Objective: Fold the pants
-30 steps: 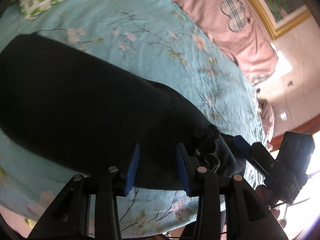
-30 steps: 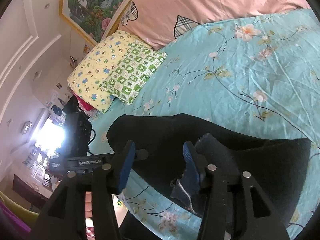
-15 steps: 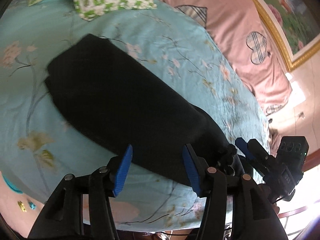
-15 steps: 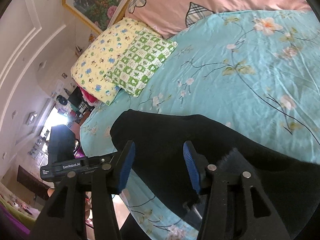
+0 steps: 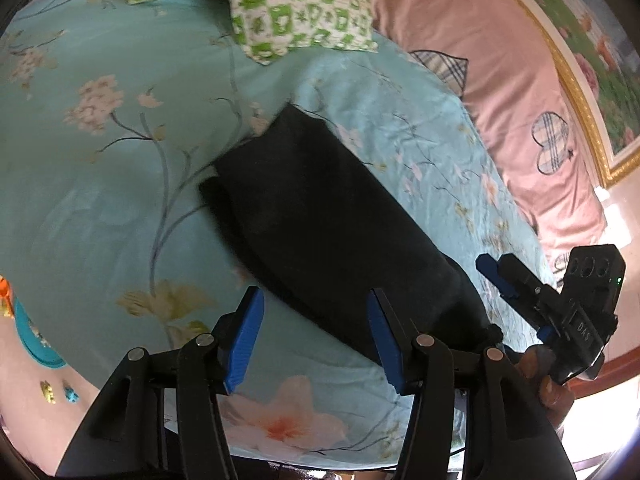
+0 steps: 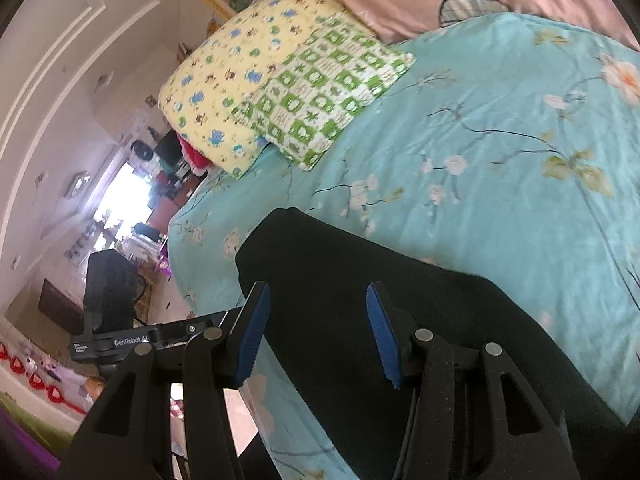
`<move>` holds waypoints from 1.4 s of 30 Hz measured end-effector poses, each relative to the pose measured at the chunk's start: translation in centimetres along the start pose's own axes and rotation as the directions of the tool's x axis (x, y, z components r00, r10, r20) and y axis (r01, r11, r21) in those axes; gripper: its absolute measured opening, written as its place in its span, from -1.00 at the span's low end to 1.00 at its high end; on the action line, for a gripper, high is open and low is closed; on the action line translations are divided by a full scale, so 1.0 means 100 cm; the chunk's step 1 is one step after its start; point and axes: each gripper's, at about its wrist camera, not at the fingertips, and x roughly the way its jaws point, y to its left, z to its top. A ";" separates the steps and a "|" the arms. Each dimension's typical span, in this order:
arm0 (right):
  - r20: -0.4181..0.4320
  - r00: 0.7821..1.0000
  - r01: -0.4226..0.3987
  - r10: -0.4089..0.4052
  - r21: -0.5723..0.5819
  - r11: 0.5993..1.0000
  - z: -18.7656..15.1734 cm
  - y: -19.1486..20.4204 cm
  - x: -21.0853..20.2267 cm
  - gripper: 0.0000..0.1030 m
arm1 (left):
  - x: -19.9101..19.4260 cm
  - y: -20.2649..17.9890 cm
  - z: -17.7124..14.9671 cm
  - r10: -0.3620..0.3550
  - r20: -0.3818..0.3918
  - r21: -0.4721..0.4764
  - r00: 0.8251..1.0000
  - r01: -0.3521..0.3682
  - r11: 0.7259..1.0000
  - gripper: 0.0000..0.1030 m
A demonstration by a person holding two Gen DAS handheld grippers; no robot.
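The black pants lie folded into one long strip on the teal flowered sheet. Their far end points at the pillows. My left gripper hangs open above the strip's near left edge, with no cloth pinched between its blue pads. In the right wrist view the pants run under my right gripper, which is also open and holds nothing. The right gripper also shows at the lower right of the left wrist view, held in a hand beside the pants' near end.
A green checked pillow and a yellow one lie at the head of the bed, against a pink padded headboard. The bed's side edge drops to the floor on the left. Furniture and a bright window stand beyond it.
Both grippers have drawn back from the pants, so more of the strip and the pillows shows. The left jaws have widened. The bunched cloth at the right gripper's finger is gone from it.
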 end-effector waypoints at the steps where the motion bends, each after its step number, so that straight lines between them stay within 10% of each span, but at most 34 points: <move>1: -0.007 1.000 -0.002 0.002 -0.004 1.000 0.003 0.001 0.004 0.00 | 0.000 0.004 0.001 0.003 0.001 -0.011 1.000 -0.003 1.000 0.06; 16: -0.189 0.982 -0.047 0.015 -0.162 0.986 0.063 0.008 0.090 0.00 | 0.031 0.038 0.027 0.046 -0.022 -0.141 0.999 -0.049 0.989 0.06; 35: -0.515 0.852 -0.229 0.095 -0.204 0.952 0.090 0.013 0.208 -0.02 | 0.050 0.050 0.043 0.053 -0.007 -0.200 0.999 -0.054 0.978 0.00; 42: -0.497 0.864 -0.223 0.079 -0.237 0.946 0.085 0.025 0.203 -0.47 | 0.053 0.046 0.045 0.049 0.005 -0.198 0.999 -0.047 0.979 -0.50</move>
